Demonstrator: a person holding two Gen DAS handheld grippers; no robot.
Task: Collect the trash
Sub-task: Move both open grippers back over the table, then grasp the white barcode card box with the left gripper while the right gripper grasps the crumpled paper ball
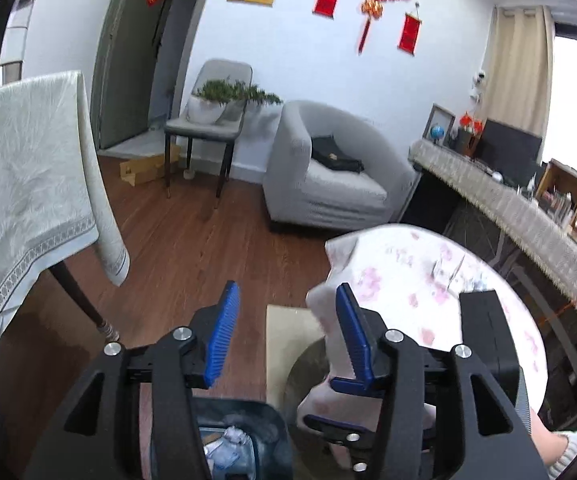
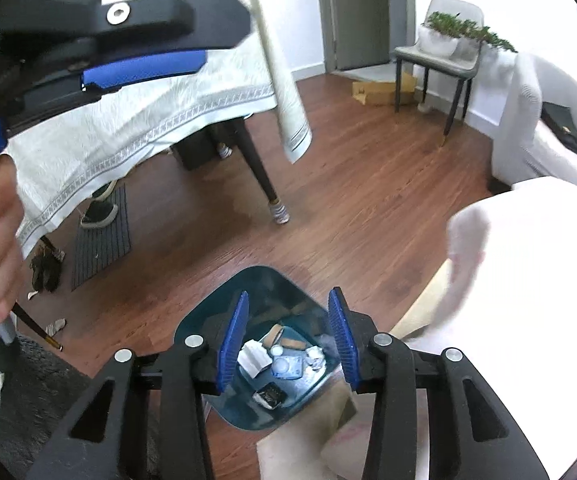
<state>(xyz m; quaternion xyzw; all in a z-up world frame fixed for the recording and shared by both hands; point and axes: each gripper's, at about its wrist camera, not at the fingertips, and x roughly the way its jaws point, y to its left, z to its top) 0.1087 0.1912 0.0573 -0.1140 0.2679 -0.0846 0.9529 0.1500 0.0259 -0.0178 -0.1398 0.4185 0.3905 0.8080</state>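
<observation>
A dark teal trash bin (image 2: 264, 284) stands on the wooden floor, holding crumpled paper, wrappers and a dark packet (image 2: 270, 394). My right gripper (image 2: 288, 344) is open and empty, right above the bin's mouth. My left gripper (image 1: 284, 336) is open and empty, over the floor beside the round table; the bin's rim (image 1: 248, 408) shows below its jaws. The left gripper also shows in the right wrist view (image 2: 128, 40) at the upper left, raised, with a hand on it.
A round table with a pink floral cloth (image 1: 428, 280) is at the right. A table with a white cloth (image 1: 20, 184) is at the left, its leg (image 2: 264, 184) on the floor. A grey armchair (image 1: 328, 168), a chair with plants (image 1: 212, 120) and a sideboard (image 1: 508, 200) stand beyond.
</observation>
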